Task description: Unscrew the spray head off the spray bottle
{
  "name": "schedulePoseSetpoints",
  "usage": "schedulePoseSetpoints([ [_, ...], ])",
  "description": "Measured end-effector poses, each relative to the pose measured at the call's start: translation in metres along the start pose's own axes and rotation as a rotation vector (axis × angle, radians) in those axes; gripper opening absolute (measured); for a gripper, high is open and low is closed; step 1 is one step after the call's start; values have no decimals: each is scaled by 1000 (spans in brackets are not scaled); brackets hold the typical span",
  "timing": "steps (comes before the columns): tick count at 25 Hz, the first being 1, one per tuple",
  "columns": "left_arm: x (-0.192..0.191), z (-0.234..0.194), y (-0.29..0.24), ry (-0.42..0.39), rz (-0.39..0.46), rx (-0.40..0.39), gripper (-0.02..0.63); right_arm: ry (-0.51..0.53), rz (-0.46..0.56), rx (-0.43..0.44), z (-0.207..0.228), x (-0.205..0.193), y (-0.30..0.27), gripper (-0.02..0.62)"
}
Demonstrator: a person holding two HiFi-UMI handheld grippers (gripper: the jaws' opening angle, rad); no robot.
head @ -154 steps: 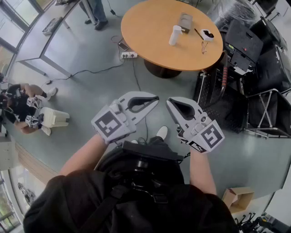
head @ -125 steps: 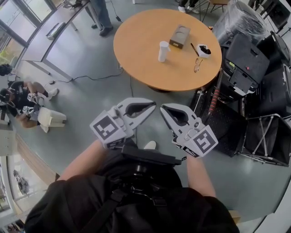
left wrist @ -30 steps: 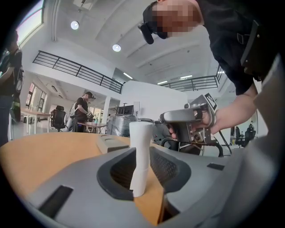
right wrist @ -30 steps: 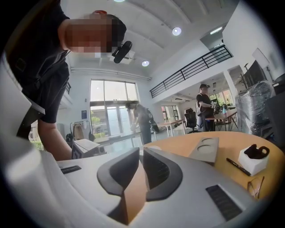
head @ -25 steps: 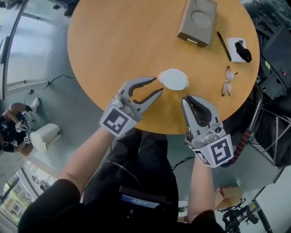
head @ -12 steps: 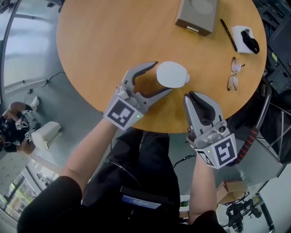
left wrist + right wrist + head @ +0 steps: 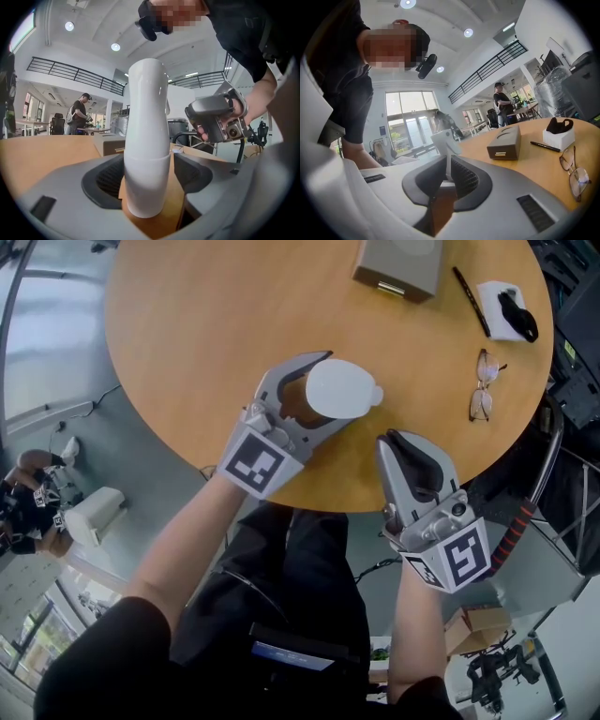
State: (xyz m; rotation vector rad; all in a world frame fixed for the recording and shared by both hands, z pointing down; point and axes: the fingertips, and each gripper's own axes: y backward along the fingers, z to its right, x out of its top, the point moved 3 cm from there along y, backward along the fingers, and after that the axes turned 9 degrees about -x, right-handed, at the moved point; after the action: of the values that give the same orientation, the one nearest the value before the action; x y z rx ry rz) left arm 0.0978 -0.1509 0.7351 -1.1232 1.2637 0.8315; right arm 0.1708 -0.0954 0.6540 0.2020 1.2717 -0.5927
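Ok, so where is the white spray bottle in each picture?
Head view: spray bottle seen from above, upper middle.
Left gripper view: spray bottle dead centre, upright and big.
Right gripper view: spray bottle small, just left of centre.
Shared landmark: the brown box.

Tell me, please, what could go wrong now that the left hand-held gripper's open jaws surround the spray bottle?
1. The spray bottle stands tall and free between the open jaws of the left hand-held gripper; an uneven closing could tip it.
2. The pads sit low on its smooth body, so it may spin when the right hand-held gripper, shut now, twists the spray head.
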Motion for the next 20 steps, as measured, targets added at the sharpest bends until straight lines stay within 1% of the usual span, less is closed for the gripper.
schedulePoseSetpoints([
  [8, 1, -3, -12, -7, -12, 1, 342, -22, -5, -19, 9, -1, 4, 58],
  [10, 1, -5, -14, -3, -11, 11, 309, -25, -4, -21, 11, -2, 5, 58],
  [13, 1, -6, -16, -8, -9, 7, 307, -24, -6, -19, 12, -3, 5, 58],
  [18, 2, -5, -15, -16, -24, -2, 305, 4, 0, -15, 8, 4, 6, 60],
  [20, 6, -1, -13, -18, -36, -15, 305, 26, 1, -6, 3, 10, 8, 75],
])
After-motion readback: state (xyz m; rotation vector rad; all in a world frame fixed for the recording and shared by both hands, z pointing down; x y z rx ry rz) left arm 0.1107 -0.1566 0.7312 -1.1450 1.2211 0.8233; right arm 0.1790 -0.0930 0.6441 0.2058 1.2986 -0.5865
